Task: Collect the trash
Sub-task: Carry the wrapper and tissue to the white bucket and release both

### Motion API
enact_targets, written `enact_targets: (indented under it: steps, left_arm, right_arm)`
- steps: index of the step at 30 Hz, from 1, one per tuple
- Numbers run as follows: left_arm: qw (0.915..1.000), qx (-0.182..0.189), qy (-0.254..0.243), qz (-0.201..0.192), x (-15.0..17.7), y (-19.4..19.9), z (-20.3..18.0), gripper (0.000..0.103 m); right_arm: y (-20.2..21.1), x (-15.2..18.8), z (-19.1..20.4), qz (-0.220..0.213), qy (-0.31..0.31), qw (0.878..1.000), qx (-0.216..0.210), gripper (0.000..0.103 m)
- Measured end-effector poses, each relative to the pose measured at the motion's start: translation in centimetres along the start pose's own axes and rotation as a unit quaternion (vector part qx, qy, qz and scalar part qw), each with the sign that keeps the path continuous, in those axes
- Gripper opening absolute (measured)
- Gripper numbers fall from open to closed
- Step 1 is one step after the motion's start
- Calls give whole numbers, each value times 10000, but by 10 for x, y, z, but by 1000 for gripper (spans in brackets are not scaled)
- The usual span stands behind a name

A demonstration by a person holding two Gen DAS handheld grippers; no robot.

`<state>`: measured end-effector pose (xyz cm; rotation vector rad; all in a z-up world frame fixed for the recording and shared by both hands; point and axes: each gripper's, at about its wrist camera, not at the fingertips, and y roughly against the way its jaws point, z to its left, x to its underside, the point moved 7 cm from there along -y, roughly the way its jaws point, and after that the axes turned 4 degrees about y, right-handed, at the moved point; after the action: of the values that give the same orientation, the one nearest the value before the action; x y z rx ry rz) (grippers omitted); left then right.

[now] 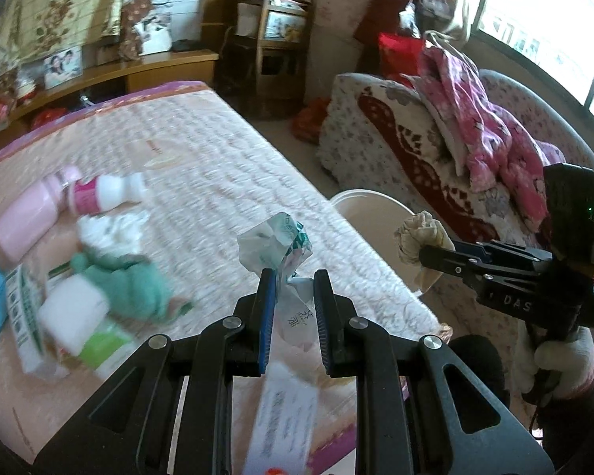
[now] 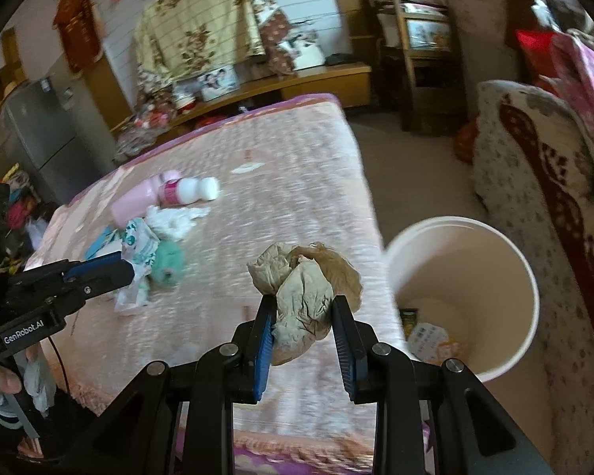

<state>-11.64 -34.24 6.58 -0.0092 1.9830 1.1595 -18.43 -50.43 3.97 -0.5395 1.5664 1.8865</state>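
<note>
Carrying trash off the pink quilted bed (image 2: 297, 182), we keep our left gripper (image 1: 293, 277) clenched on a crumpled white-and-green wrapper (image 1: 275, 243) and our right gripper (image 2: 303, 308) on a beige paper wad (image 2: 305, 277), nearing the white round bin (image 2: 526, 277) beside the bed.

Left gripper (image 1: 293, 281): jaws closed on crumpled green-printed white wrapper (image 1: 275, 243), blue pads pressing both sides, angled downward. Right gripper (image 2: 303, 308): jaws clamped on crumpled beige paper wad (image 2: 303, 281), same downward tilt. Seen from left wrist view, off to the right, fingers pointing left. Right hand (image 1: 556, 360) in white glove wrapped round handle. Left hand (image 2: 4, 380) gloved, gripping handle at lower left of right wrist view.
</note>
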Motion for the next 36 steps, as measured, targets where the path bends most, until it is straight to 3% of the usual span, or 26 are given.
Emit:
enact_targets:
  steps: [15,22,32,33,35,36]
  left_arm:
    - [9960,546,-336,624,-30,-77,-79,17]
    - [9927,690,-380,909,-36,-116,-114,17]
    - [9923,636,-254,1032,-43,-151,-124,17]
    - [9926,621,-226,1020,-44,-154,-123,18]
    - [9929,612,-182,1003,-45,-159,-122,25]
    - [9930,610,-168,994,-46,-161,-121,34]
  right_arm:
    - [-2,17,-112,138,-607,9952,758,27]
    - [-15,28,-147,252,-922,9917,860,27]
    - [-37,36,-174,339,-1237,9879,876,28]
    - [-39,36,-175,339,-1262,9874,888,30]
    - [-41,35,-180,277,-1311,9863,961,50]
    - [-42,34,-182,243,-1326,9858,999,52]
